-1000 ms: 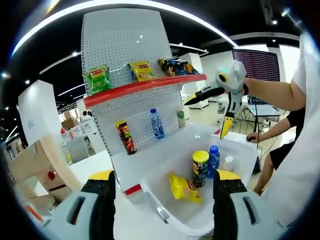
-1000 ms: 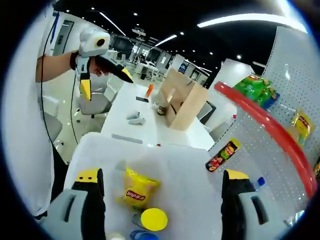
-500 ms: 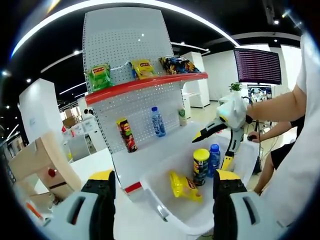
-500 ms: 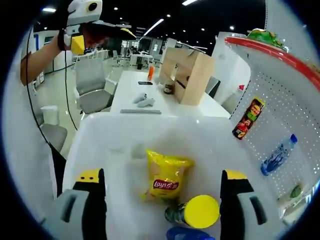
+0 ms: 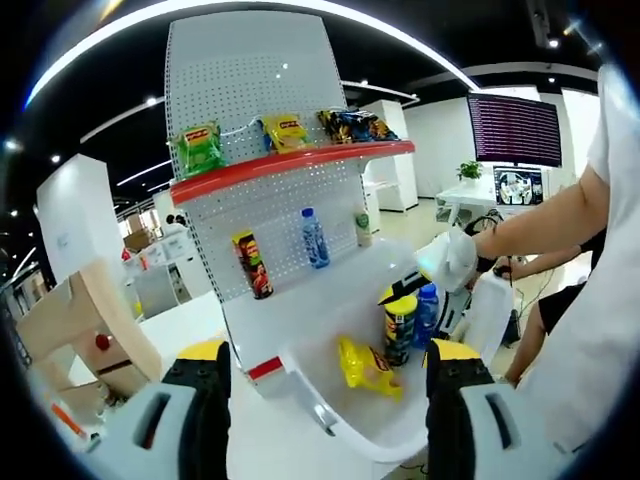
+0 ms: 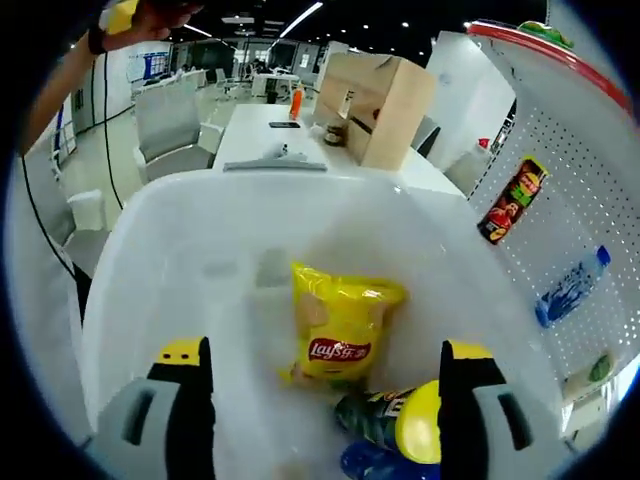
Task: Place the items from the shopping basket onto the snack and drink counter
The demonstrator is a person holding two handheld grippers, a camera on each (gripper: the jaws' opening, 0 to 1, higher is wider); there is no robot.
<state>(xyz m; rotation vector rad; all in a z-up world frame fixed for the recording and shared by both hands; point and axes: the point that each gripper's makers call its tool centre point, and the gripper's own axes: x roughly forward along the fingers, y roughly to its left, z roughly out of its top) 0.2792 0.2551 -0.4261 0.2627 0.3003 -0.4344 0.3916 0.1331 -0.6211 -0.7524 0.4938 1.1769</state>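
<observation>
right gripper (image 6: 320,400) wide open, empty, over basket (image 6: 150,250) | left gripper (image 5: 325,400) open, empty | risk: jaws crush chips (image 6: 340,325) or tip can (image 6: 400,425)

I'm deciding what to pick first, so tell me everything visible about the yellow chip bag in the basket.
The yellow chip bag is a glossy, crinkled foil pack with a red Lay's logo near its lower part. It appears sealed and puffed, and lies on the floor of the white basket, beside the yellow-lidded can. In the left gripper view it rests at the can's foot. No hand-held gripper touches it.
</observation>
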